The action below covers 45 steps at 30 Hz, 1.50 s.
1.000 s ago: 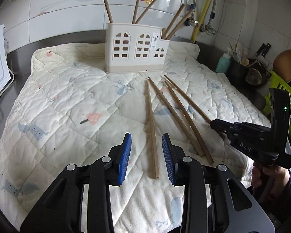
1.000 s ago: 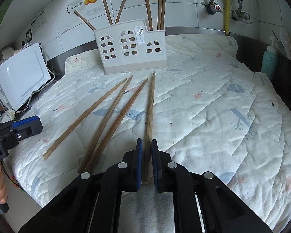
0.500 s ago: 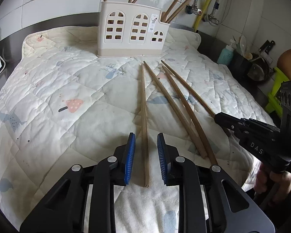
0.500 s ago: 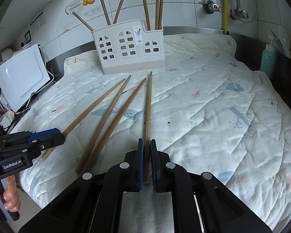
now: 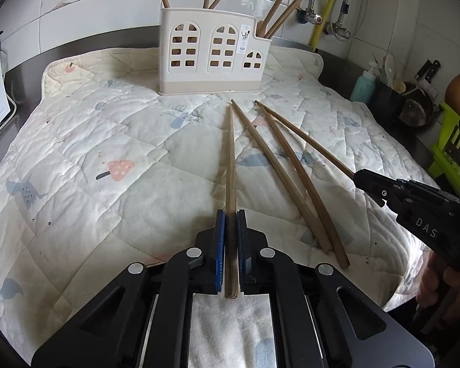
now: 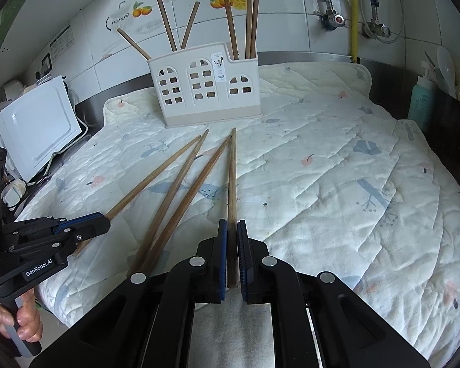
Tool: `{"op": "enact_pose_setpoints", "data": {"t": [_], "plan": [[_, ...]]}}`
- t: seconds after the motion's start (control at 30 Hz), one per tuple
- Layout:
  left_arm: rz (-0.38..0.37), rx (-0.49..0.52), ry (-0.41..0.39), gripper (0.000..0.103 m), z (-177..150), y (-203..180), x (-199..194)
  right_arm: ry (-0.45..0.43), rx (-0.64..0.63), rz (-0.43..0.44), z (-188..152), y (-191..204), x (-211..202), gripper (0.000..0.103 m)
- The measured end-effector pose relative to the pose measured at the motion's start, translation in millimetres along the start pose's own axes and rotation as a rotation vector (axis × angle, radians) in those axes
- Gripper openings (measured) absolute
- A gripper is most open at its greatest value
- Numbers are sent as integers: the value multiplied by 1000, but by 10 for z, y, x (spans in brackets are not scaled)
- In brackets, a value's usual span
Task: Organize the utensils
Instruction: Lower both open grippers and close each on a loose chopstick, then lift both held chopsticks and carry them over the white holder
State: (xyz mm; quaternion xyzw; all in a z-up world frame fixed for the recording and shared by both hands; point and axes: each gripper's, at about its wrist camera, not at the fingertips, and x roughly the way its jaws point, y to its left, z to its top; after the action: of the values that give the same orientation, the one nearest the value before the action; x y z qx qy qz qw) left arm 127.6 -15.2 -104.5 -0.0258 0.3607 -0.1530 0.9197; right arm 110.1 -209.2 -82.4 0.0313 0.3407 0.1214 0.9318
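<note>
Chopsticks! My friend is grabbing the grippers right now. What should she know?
Left gripper: shut on the leftmost chopstick, near its thick end.
Right gripper: shut on the rightmost chopstick, also near its thick end.
Both held sticks point at the holder at the back of the quilt.
Done: six chopsticks stand in the holder.
Left: put the two held sticks into the holder, then the two middle chopsticks lying loose on the quilt.
</note>
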Motion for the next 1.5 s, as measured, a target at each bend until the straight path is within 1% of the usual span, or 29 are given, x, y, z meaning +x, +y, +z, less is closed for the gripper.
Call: {"op": "enact_pose_setpoints", "data": {"t": [0.23, 0.37, 0.43, 0.57, 0.7, 0.8, 0.97, 1.07, 1.17, 1.3, 1.4, 1.5], "plan": [[-32, -15, -62, 6, 150, 64, -201, -92, -47, -12, 263, 26, -362, 7], [-61, -38, -108, 6, 264, 125, -333, -142, -85, -10, 491, 41, -553, 7], [-60, -37, -126, 6, 316, 145, -375, -159, -98, 0, 606, 42, -614, 7], [-60, -37, -144, 6, 420, 169, -435, -185, -139, 13, 851, 77, -703, 7], [-48, -40, -166, 5, 532, 204, -505, -191, -183, 39, 1108, 136, -770, 7], [-56, -57, -177, 5, 628, 244, -538, -191, -216, 57, 1269, 189, -798, 7], [-67, -47, -214, 5, 781, 252, -638, -204, -255, 85, 1511, 287, -849, 7], [-40, -19, -227, 5, 838, 224, -634, -211, -266, 90, 1594, 330, -859, 7], [-42, -14, -230, 5, 834, 219, -581, -215, -263, 96, 1609, 352, -854, 7], [-43, -23, -253, 4, 840, 209, -597, -220, -262, 98, 1612, 366, -858, 7], [-43, -27, -270, 4, 911, 207, -630, -231, -261, 95, 1674, 364, -868, 7], [-40, -4, -297, 4, 995, 183, -711, -247, -270, 91, 1744, 369, -903, 7]]}}
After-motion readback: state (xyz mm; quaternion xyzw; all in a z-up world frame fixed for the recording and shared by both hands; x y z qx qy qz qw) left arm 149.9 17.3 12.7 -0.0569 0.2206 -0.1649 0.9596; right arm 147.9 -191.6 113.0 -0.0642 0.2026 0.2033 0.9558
